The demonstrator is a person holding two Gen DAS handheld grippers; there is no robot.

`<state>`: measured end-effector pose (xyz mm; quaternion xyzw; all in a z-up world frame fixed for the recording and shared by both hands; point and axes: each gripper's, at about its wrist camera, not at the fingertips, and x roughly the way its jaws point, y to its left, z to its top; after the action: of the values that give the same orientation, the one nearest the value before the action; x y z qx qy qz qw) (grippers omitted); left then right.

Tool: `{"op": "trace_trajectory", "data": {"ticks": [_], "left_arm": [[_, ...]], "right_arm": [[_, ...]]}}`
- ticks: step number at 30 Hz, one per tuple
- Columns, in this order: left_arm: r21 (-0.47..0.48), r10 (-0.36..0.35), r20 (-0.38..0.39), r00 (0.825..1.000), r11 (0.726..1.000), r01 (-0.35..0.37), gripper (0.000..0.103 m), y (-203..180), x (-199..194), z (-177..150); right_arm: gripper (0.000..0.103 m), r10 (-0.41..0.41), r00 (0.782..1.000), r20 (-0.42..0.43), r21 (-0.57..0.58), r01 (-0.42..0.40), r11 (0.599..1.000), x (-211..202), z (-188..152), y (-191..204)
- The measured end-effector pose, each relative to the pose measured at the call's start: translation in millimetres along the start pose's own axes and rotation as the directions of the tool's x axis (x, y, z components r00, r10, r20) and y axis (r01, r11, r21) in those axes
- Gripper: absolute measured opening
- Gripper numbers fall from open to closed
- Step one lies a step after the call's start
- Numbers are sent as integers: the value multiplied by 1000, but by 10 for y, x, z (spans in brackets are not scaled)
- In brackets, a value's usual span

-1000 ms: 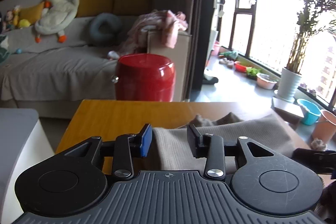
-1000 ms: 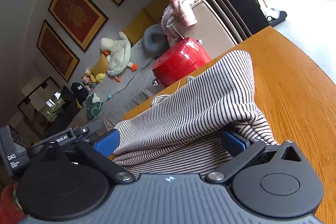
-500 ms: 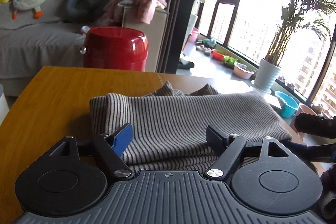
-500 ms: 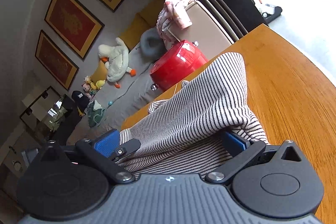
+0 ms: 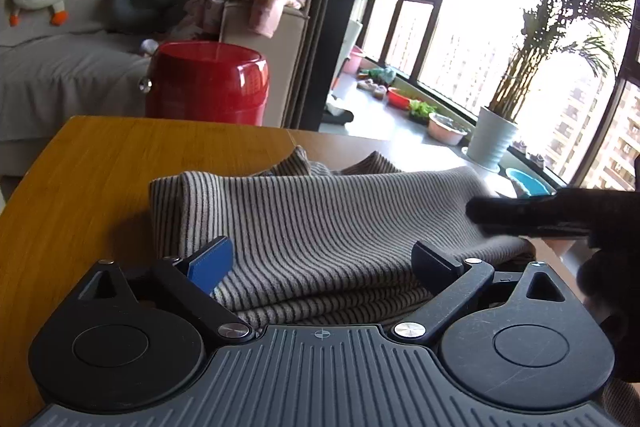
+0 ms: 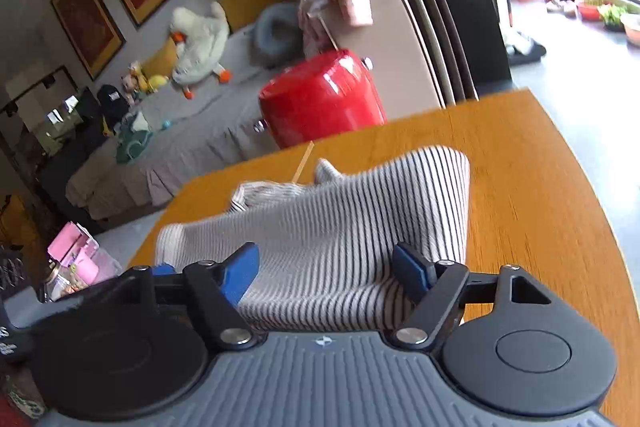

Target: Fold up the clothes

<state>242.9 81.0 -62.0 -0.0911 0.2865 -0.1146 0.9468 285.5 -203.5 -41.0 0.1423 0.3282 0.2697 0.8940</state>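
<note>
Fingers spread wide over folded striped sweater, wooden table, red stool behind.

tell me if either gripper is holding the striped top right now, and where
Nothing is held: the striped top lies folded on the table, between open jaws.

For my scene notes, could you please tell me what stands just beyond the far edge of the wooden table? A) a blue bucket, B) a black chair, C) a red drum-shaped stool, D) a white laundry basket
C: a glossy red drum-shaped stool stands right behind the wooden table, between it and the grey sofa.
</note>
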Motion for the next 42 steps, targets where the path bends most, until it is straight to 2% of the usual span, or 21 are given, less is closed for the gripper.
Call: {"op": "trace_trajectory", "data": {"ticks": [4,6,8,11,13,16,20,23,25,27,34,38,42], "left_arm": [[18,-14,-21,1000,1000,14,101,2,4,27],[5,-21,-4,1000,1000,21,101,17,-56,81],[-27,-33,33,999,999,34,101,61,-156,153],[-69,68,82,994,996,-62,101,218,-265,300],[-113,98,18,995,989,-95,101,403,-167,352],[-190,82,-92,992,977,-98,100,655,27,356],[-188,49,-110,993,980,-69,99,710,143,401],[-190,31,-117,993,980,-53,99,735,222,488],[-189,42,-141,989,979,-69,99,745,323,507],[-151,67,-139,988,985,-88,99,698,378,499],[-67,100,-138,985,992,-110,99,566,436,459],[-51,83,-145,986,995,-91,99,550,443,455],[-47,58,-139,989,997,-65,100,560,448,452]], "right_arm": [[71,-11,1000,3,-36,11,999,-75,-133,40],[73,-14,1000,5,-64,15,998,-89,-170,75],[84,6,1000,0,-75,-6,997,-83,-178,87],[96,39,999,-24,-94,-41,995,-55,-168,107],[98,34,999,-28,-107,-37,994,-46,-173,138],[98,33,999,-25,-103,-35,994,-71,-165,142],[85,13,999,29,-59,-12,998,-239,-16,83],[85,-96,990,104,-74,104,992,-350,220,-79],[85,-137,987,80,-32,140,990,-281,328,-289],[85,-150,988,39,9,150,989,-158,361,-461],[86,-102,995,-22,31,103,994,222,320,-584],[86,-67,996,-60,-35,65,997,372,366,-463],[86,-73,994,-86,-122,62,991,468,375,-323]]}}
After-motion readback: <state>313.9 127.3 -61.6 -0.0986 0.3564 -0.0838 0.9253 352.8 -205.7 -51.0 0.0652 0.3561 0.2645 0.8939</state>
